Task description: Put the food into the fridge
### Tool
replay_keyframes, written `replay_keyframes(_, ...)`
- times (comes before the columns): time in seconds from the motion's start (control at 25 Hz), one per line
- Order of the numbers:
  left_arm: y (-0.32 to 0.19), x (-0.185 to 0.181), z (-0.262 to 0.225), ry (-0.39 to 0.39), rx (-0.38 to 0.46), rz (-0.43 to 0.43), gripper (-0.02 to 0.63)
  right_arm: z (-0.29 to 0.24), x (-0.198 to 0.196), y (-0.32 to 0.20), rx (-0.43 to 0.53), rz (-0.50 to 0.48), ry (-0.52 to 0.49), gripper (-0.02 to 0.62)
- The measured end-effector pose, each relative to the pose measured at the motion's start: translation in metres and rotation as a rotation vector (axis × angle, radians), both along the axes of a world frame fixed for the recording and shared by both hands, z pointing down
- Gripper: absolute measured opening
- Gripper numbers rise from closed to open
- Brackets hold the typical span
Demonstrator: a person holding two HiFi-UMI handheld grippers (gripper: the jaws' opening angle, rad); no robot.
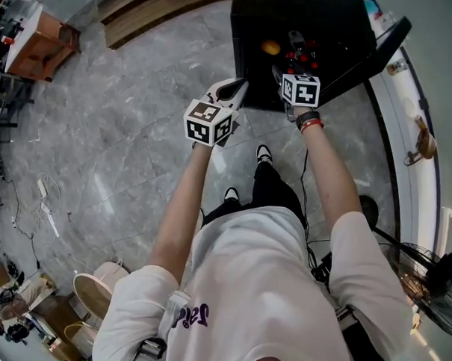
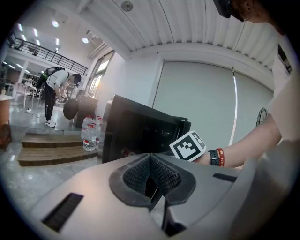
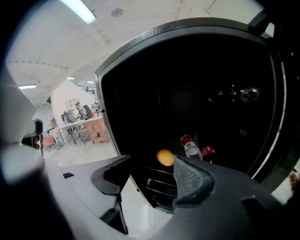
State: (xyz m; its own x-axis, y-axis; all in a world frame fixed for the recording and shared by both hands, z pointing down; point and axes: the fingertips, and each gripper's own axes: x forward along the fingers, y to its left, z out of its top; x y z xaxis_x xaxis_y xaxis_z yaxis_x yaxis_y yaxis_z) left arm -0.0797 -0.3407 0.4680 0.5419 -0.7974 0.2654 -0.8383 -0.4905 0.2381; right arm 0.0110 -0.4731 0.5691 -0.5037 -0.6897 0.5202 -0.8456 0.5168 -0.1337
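A black fridge (image 1: 255, 20) stands open on the floor in front of me, its door (image 1: 381, 52) swung out to the right. On its dark shelf lie an orange fruit (image 1: 271, 47) (image 3: 165, 157) and several red-capped bottles and cans (image 1: 300, 58) (image 3: 190, 146). My right gripper (image 1: 281, 72) (image 3: 151, 177) is held at the fridge's opening, jaws open with nothing between them; the fruit lies beyond them, apart. My left gripper (image 1: 237, 85) (image 2: 151, 176) hovers just left of the fridge (image 2: 136, 131), its pads shut together and empty.
Marble floor runs left of the fridge. Wooden steps (image 1: 143, 15) (image 2: 51, 150) with water bottles (image 2: 89, 133) lie at the back, where a person (image 2: 54, 93) bends over. A fan (image 1: 430, 290) stands at right, buckets (image 1: 94, 294) and cables (image 1: 46, 198) at lower left.
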Motion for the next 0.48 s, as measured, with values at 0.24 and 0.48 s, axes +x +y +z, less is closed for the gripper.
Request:
replay_keyframes(0.24, 0.015, -0.003, -0.01, -0.016, 0.009, -0.019, 0.018, -0.019, 0.008, 0.029, 0.003, 0.014, -0.012, 0.276)
replay_keyframes(0.48, 0.029, -0.007, -0.014, -0.022, 0.015, -0.029, 0.018, -0.033, 0.017, 0.06, 0.028, 0.032, -0.015, 0.258)
